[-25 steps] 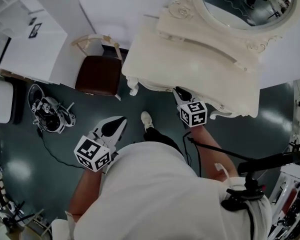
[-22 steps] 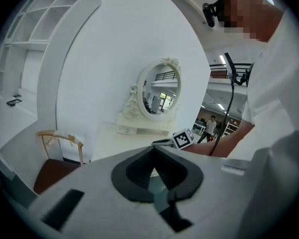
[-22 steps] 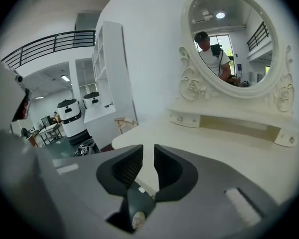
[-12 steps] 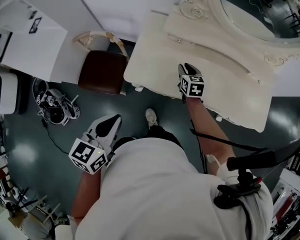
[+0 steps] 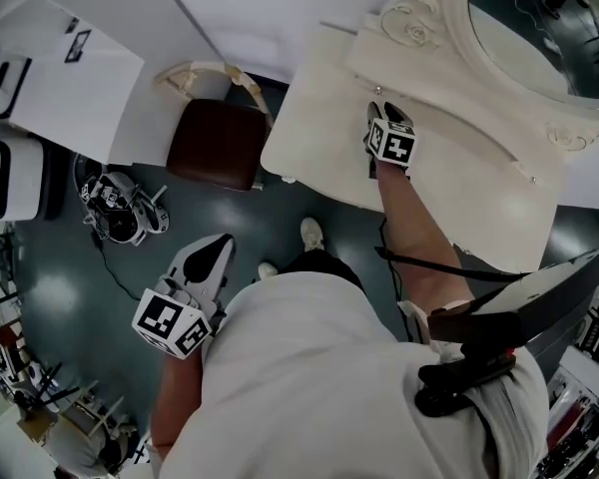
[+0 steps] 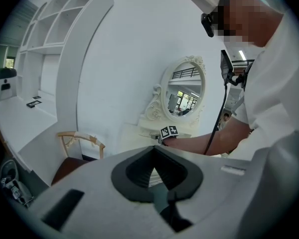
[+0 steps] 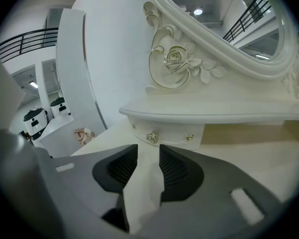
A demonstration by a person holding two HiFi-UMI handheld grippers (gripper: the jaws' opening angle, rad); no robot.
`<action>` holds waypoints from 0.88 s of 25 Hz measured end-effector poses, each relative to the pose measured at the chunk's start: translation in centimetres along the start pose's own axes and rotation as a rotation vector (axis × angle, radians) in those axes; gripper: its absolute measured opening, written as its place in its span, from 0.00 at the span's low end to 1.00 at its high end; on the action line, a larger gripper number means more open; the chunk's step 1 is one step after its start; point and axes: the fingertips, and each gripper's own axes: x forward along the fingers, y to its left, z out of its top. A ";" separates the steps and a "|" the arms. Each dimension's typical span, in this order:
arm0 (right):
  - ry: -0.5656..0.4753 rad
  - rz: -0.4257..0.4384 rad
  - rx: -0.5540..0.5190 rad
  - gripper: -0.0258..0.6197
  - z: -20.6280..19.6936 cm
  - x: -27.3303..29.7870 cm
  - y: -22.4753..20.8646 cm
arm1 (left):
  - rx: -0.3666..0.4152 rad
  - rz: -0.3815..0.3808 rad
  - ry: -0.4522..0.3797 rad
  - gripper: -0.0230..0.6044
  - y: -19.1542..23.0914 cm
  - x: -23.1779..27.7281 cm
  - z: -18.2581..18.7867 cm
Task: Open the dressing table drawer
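Dark grey-green glossy flooring [image 5: 40,297] and plain white walls surround a cream carved-wood dressing table [image 5: 319,148], which stands at the far right against the wall. An oval mirror in a rose-carved cream frame [image 7: 175,59] is mounted on it.

A small cream drawer with two gilt knobs [image 7: 169,132] is located at the left end of the low shelf beneath the mirror, at the far side of the tabletop. Its long axis runs left to right along the foot of the mirror, and its front is turned toward the near side, facing the person. The front is seen set back under the shelf edge.

The right gripper [image 7: 148,151] is held over the tabletop just short of the drawer and is pointed at it. Its jaws are spread wide and are opening. Nothing is held between them, and the left gilt knob [image 7: 152,137] is seen just beyond the gap, untouched.

The left gripper [image 6: 154,147] is held low at the near left, above the floor and well apart from the table. Its jaw tips are pressed together on nothing.

A brown-seated chair with a pale wooden frame [image 5: 212,148] is noted left of the table.
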 end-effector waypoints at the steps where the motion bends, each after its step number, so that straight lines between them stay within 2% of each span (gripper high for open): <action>1: 0.000 -0.008 0.005 0.26 0.2 0.6 -0.1 | -0.004 0.009 0.002 0.03 0.4 -0.1 0.0; 8: -0.004 -0.056 0.045 0.26 1.1 3.1 -0.5 | -0.033 0.051 0.006 0.03 2.4 -0.7 0.1; 22: -0.005 -0.081 0.036 0.19 1.5 4.0 -0.4 | -0.031 0.052 0.011 0.03 3.4 -0.8 0.3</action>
